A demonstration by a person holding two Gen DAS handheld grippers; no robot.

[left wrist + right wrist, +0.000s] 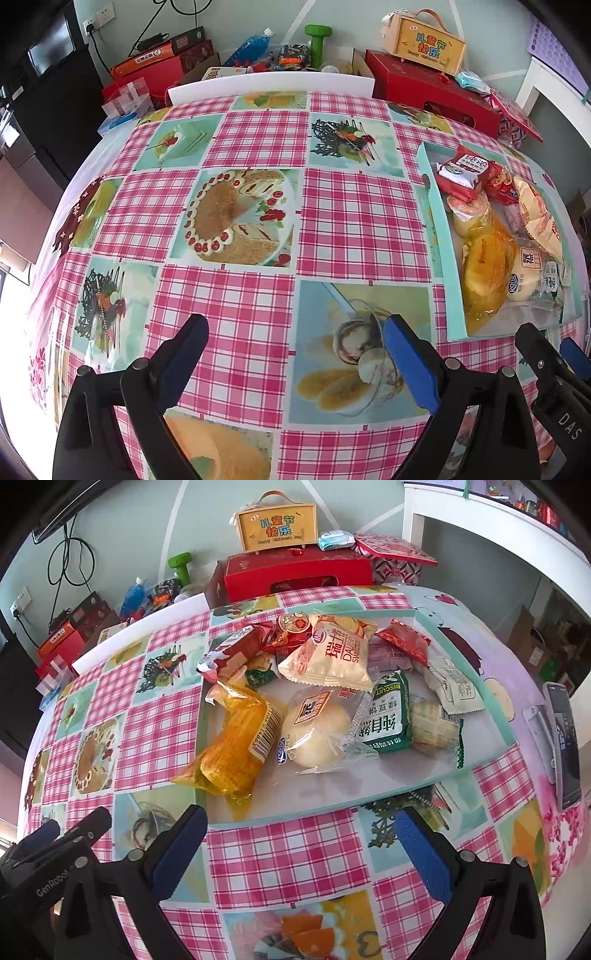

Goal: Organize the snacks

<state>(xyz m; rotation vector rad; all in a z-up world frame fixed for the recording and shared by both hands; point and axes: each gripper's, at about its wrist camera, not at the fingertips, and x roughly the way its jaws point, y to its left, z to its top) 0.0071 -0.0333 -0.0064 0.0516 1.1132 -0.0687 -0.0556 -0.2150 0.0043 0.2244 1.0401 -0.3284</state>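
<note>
A shallow mint-green tray [480, 760] holds several wrapped snacks: an orange packet [236, 746], a clear-wrapped bun [317, 734], a green biscuit pack [388, 716], a cream packet [332, 653] and red packets [236, 646]. The same tray [443, 236] sits at the right of the left wrist view. My right gripper [301, 827] is open and empty, just in front of the tray's near edge. My left gripper [295, 336] is open and empty over the bare tablecloth, left of the tray. The right gripper also shows in the left wrist view [554, 354].
A pink checked tablecloth [243, 295] covers the table. Red gift boxes [299, 572], a yellow carry box [277, 524], a green dumbbell [317, 40] and a blue bottle [251, 46] line the far edge. A phone [563, 738] lies at the right edge.
</note>
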